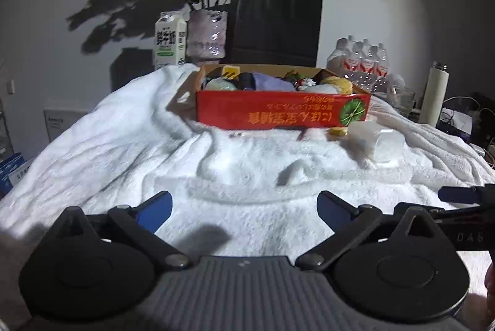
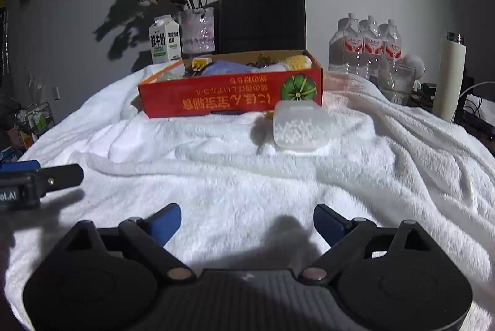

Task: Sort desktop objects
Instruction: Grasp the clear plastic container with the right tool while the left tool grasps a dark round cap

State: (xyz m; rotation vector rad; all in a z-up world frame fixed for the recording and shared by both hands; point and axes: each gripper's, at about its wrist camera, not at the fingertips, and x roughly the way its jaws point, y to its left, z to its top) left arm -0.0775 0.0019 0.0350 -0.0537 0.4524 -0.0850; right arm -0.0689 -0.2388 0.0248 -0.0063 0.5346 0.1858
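Note:
A red cardboard box [image 1: 278, 111] [image 2: 229, 97] stands on the white fluffy blanket [image 1: 154, 151] [image 2: 216, 182], filled with small soft items in yellow, purple and white. A clear plastic tub of white beads [image 2: 300, 130] [image 1: 376, 144] lies on its side just in front of the box's right end, with a small yellow thing [image 1: 337, 131] beside it. My left gripper [image 1: 244, 208] is open over bare blanket, well short of the box. My right gripper [image 2: 247, 222] is open too, nothing between its fingers, the tub ahead and slightly right.
Behind the box stand a milk carton [image 1: 170, 41], a vase of dried roses [image 1: 207, 34] and a black paper bag [image 1: 275, 27]. Water bottles [image 2: 365, 49], a glass [image 2: 397, 82] and a white flask [image 2: 450, 77] crowd the right side, with cables beyond the blanket edge.

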